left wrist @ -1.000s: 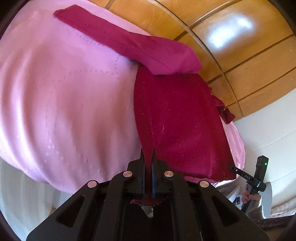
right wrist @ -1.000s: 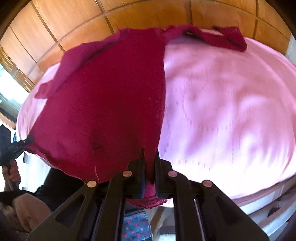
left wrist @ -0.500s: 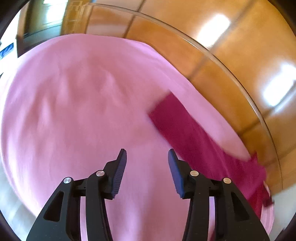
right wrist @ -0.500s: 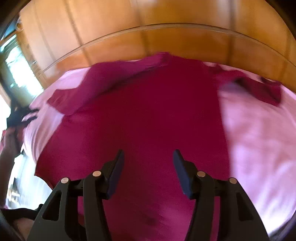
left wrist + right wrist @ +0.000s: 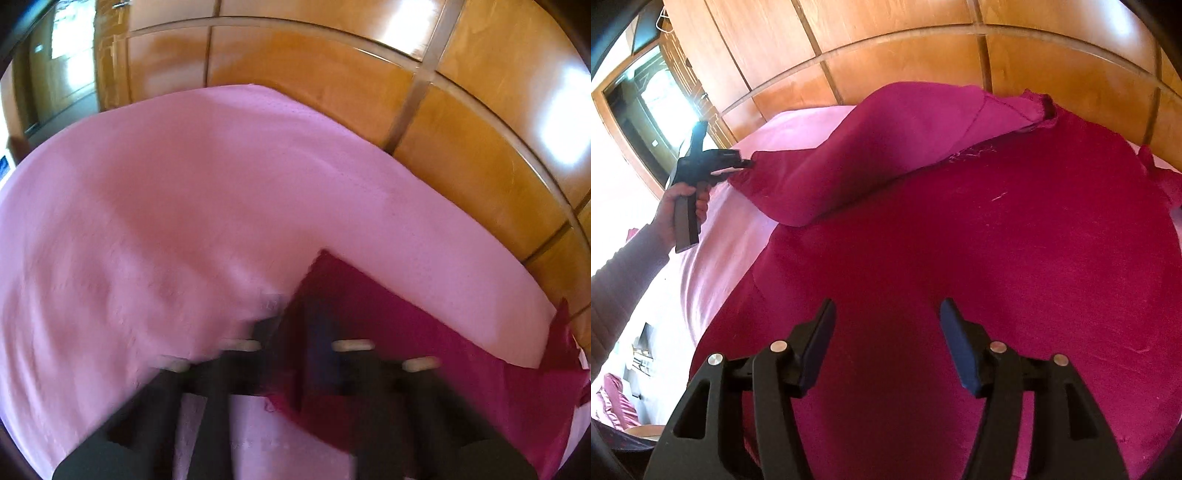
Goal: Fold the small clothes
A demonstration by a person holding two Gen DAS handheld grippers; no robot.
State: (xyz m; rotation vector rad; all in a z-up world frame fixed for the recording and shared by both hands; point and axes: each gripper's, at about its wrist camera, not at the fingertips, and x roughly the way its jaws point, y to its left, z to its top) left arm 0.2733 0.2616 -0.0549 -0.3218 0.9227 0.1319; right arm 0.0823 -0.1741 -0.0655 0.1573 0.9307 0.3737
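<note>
Left claw [image 5: 744, 165] shut tight on the end of the red top's [image 5: 960, 258] sleeve [image 5: 849, 162], held up off the pink bed cover [image 5: 184, 221]. Lots of bare pink cover ahead of and to the left of that claw; wooden wall [image 5: 332, 66] past the far edge. Right claw [image 5: 886, 325] open, jaws just spread wider, nothing between them. Red top flat under and ahead of it, far edge near the wall, left edge on bare pink cover.

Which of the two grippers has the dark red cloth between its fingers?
The left gripper, at the far left of the right wrist view: it is shut on the sleeve end of the dark red garment. The right gripper hovers open over the cloth, nothing between its fingers.
</note>
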